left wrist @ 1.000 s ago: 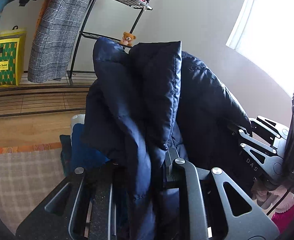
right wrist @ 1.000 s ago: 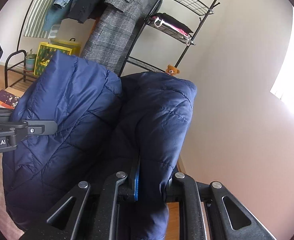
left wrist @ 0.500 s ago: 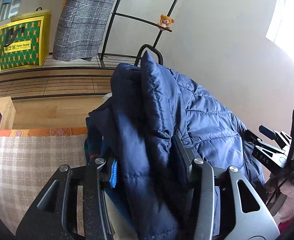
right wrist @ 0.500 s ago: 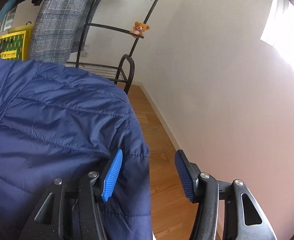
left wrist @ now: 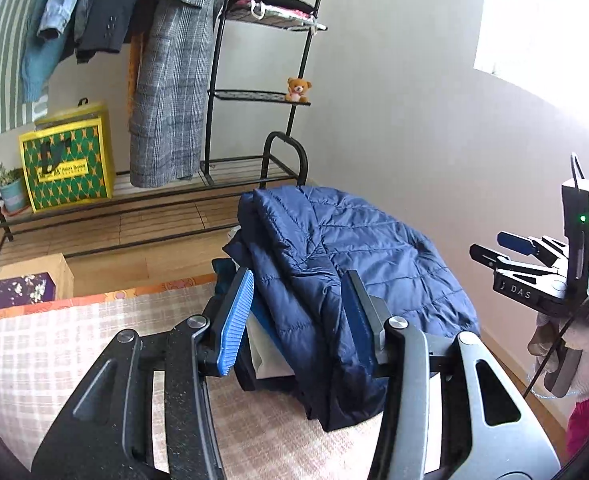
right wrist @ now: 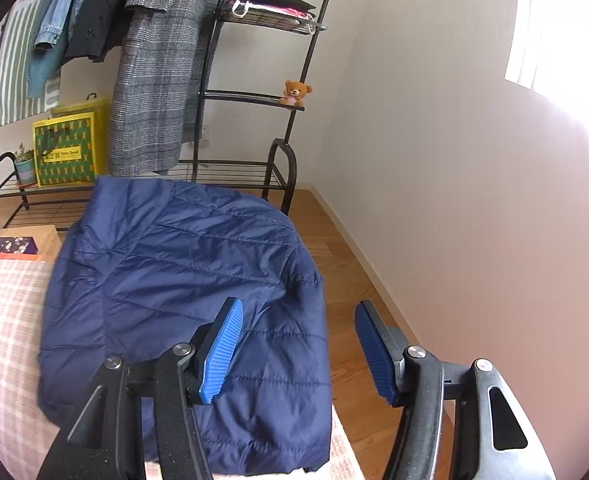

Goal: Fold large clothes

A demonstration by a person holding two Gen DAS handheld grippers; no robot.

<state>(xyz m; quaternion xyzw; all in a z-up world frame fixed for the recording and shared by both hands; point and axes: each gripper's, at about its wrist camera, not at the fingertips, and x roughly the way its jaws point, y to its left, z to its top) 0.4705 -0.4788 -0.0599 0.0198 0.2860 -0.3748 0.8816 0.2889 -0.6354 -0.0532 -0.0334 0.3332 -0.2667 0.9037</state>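
A navy quilted puffer jacket [left wrist: 350,248] lies folded in a heap on a checked pink-and-white surface [left wrist: 54,344]; it also fills the right wrist view [right wrist: 182,272]. My left gripper [left wrist: 298,320] is open, its blue-padded fingers apart on either side of the jacket's near fold, not pinching it. My right gripper [right wrist: 298,352] is open above the jacket's near right edge and holds nothing. It also shows at the right of the left wrist view [left wrist: 534,264], held by a gloved hand.
A black clothes rack [right wrist: 286,64] with hanging coats, folded clothes and a small teddy bear [right wrist: 295,93] stands behind. A yellow-green bag [left wrist: 68,166] and a potted plant [left wrist: 10,192] sit on its low shelf. A cardboard box [left wrist: 34,280] is at the left. Wood floor and a white wall lie to the right.
Both grippers held the jacket raised a second ago. The right opened first, then the left; the jacket now lies on the checked surface and both grippers have drawn back.
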